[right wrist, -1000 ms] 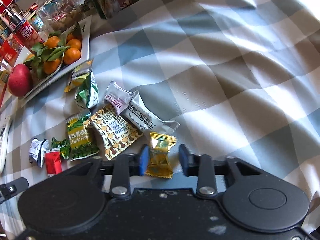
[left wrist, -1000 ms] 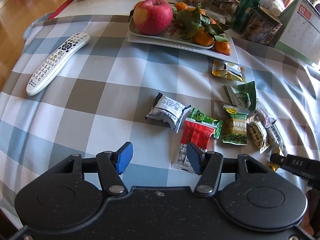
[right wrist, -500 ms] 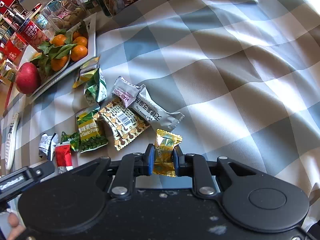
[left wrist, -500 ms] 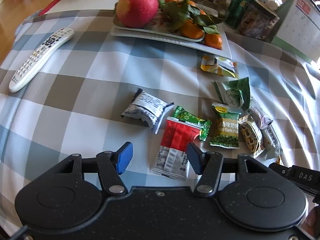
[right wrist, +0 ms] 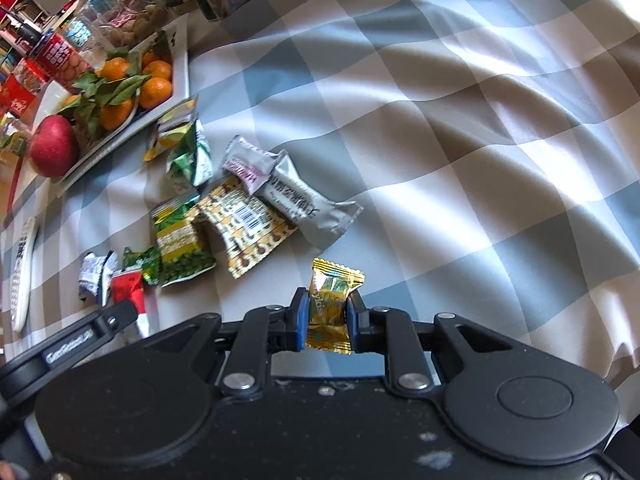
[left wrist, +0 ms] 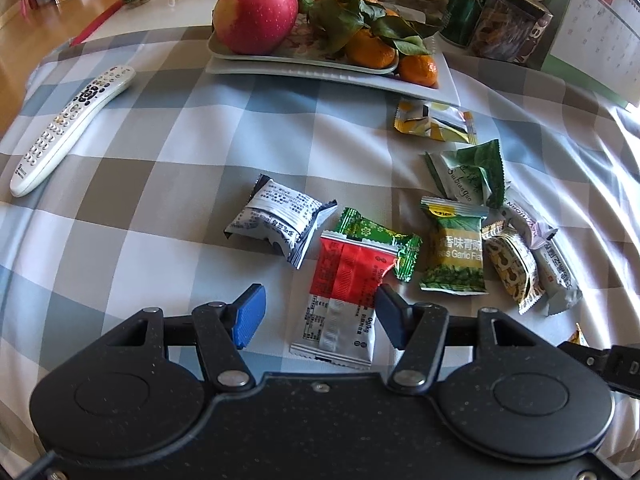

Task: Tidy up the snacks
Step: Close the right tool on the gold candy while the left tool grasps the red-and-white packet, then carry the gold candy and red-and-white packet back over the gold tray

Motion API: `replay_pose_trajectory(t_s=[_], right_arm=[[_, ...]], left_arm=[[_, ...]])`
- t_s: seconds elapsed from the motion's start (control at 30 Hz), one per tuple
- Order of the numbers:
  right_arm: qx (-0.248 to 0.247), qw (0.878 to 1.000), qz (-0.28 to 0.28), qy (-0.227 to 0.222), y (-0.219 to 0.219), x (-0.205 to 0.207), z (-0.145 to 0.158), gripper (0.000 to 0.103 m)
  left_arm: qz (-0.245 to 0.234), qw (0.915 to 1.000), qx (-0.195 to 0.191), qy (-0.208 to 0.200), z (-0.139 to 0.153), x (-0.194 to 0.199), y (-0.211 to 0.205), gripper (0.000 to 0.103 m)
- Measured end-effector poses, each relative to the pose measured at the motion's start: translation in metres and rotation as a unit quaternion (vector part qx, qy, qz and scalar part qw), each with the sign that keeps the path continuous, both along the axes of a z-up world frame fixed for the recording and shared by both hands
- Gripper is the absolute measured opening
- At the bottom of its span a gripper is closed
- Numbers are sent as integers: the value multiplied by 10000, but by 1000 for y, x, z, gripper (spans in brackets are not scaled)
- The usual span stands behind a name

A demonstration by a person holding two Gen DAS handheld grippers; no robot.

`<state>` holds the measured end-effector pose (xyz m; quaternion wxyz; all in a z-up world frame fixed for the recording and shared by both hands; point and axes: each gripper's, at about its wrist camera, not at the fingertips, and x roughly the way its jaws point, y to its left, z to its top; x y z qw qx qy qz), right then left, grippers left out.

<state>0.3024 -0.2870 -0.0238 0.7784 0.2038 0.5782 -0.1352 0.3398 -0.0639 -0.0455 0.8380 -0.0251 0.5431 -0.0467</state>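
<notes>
right gripper [right wrist: 327, 316]: clamped on crinkly gold foil candy [right wrist: 331, 304] | left gripper [left wrist: 316, 312]: wide open, nothing held

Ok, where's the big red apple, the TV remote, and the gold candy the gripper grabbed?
red apple [left wrist: 256, 16], left wrist view, middle of its front skin.
TV remote [left wrist: 72, 128], left wrist view, its button face.
gold candy [right wrist: 334, 284], right wrist view, upper wrapper above the pads.

We're in a home, at a dining table under a checked tablecloth [left wrist: 168, 184], with a fruit plate [left wrist: 320, 74], TV remote [left wrist: 68, 128] and desk calendar [left wrist: 592, 28].
</notes>
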Motion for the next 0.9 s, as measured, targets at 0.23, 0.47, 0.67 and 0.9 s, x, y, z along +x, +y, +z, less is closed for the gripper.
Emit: replay_pose_trajectory(t_s=[0.23,0.47,0.67,0.9], right_arm=[[143,9999,40,23,1,-4,5,21],[219,9998,17,30,-1,-4,6,21],[228,9997,-55,44,-4,-5,6,21],[181,9998,-87,85,-3,-5,4,21]], left_arm=[[46,9999,-88,66,-7,3,0,64],[-22,10000,40,-50,-12,6,-7,64],[-45,10000,42,-60,-11,6,-7,50],[122,9989,-285,355,-8,4,5,44]])
